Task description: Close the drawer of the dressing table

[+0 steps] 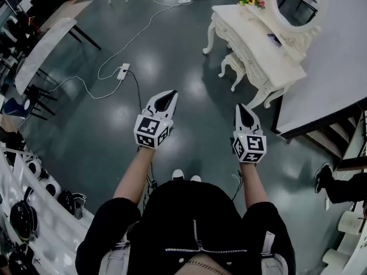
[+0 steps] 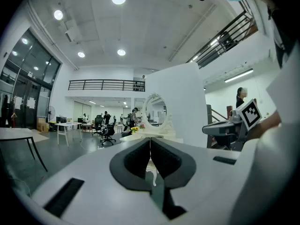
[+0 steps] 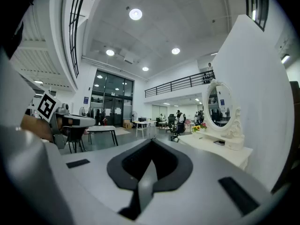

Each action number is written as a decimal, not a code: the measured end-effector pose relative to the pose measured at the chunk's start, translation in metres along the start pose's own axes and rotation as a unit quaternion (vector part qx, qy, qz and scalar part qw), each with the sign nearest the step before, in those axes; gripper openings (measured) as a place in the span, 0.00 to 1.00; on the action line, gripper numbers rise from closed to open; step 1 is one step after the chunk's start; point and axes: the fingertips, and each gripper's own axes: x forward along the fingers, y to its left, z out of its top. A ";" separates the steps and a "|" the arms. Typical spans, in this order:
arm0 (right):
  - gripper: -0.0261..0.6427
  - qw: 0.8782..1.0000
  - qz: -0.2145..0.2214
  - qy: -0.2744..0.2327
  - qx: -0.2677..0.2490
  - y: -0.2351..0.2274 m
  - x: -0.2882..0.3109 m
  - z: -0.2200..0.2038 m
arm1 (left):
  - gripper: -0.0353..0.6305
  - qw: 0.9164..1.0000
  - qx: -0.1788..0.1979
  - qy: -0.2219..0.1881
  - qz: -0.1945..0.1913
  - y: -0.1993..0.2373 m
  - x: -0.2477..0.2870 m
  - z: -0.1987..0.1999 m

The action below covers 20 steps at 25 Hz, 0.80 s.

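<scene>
I am holding the left gripper (image 1: 170, 93) and right gripper (image 1: 243, 106), jaws together and empty, well apart from the ornate white dressing table (image 1: 258, 44) at upper right. With its drawer indistinct from here, I am risking a glancing, misaimed push.

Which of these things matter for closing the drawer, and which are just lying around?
For the job:
dressing table
left gripper
right gripper

Just lying about:
flowers
stool
power strip
stairs
</scene>
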 end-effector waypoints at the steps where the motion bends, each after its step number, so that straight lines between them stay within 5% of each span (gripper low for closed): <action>1: 0.04 1.000 0.002 -0.003 0.002 0.002 0.001 0.001 | 0.09 1.000 0.000 0.001 0.000 0.003 -0.001 -0.001; 20: 0.05 0.999 -0.034 0.012 0.011 0.024 0.038 -0.015 | 0.08 0.999 -0.010 0.024 -0.043 0.048 0.017 -0.032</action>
